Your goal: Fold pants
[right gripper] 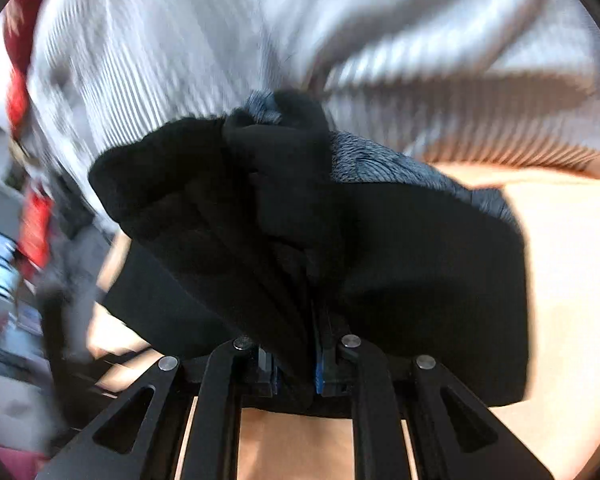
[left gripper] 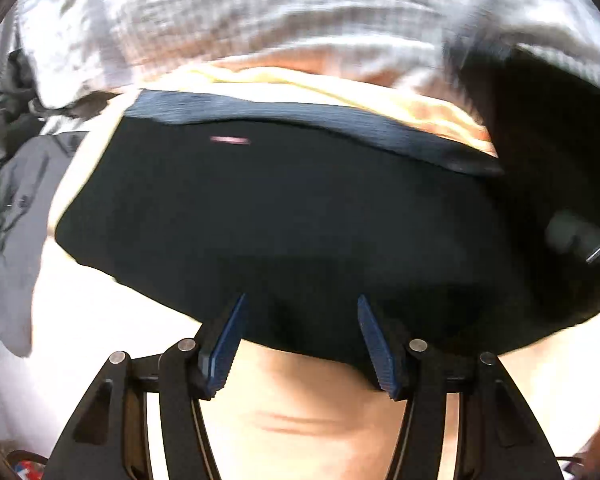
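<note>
Left tool [left gripper: 300,344]: jaws spread wide, nothing between them; the blue ribbed fingertips [left gripper: 225,350] sit at the near edge of the black pants [left gripper: 284,216], over the hem line. Whether the tips touch the cloth cannot be told.
Right tool [right gripper: 298,360]: jaws pressed together on a bunched fold of the pants [right gripper: 260,216]; cloth rises out of the narrow gap and drapes to both sides of the fingers.
Pants, left wrist view: lying mostly flat across the light tabletop [left gripper: 300,400], a ribbed blue-grey waistband [left gripper: 300,116] along the far edge, a small pale label below it.
Pants, right wrist view: gathered and lifted near the tool, the rest spread on the tabletop [right gripper: 572,280]; the waistband [right gripper: 388,164] shows at the far right of the bundle.
Shown only by left view: the flat spread of the garment, and a dark rounded object [left gripper: 580,236] at the right edge, not identifiable.
Shown only by right view: the pinch itself; blurred red items [right gripper: 36,220] far left.
Far, both views: the person's pale checked shirt [left gripper: 300,8] fills the background, blurred.
Containers: none discernible.
</note>
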`<state>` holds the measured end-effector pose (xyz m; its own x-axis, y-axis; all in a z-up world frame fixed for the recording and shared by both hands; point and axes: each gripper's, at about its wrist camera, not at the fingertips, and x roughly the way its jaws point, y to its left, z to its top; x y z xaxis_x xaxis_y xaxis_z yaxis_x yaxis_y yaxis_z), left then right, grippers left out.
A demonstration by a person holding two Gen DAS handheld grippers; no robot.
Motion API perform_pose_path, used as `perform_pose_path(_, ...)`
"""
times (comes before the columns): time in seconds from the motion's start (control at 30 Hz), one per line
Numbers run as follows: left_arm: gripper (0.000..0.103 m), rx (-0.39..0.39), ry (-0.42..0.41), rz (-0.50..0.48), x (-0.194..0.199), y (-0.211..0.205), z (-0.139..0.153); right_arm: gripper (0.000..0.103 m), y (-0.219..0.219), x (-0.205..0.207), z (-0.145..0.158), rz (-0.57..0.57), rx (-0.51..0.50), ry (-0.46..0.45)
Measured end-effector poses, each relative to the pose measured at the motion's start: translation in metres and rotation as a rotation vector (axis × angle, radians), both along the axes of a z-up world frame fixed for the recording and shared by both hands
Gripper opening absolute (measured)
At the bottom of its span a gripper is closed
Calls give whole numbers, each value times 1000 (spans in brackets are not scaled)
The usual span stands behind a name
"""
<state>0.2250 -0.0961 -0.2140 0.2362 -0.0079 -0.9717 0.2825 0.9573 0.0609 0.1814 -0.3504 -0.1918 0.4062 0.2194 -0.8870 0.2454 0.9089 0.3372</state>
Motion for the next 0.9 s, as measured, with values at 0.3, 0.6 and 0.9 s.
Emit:
perform_pose_path(0.3,80,-64,17,35,48,49,-5,57,77,11,-7,194,-275,67)
perform_pose_path(0.6,80,-291,75,-181,52,-18,29,63,-5,-67,31,2,-137,99)
perform_pose_path(0.9,50,-340,200,-292,27,-94,3,63,-52,-93,3,-183,-29,163)
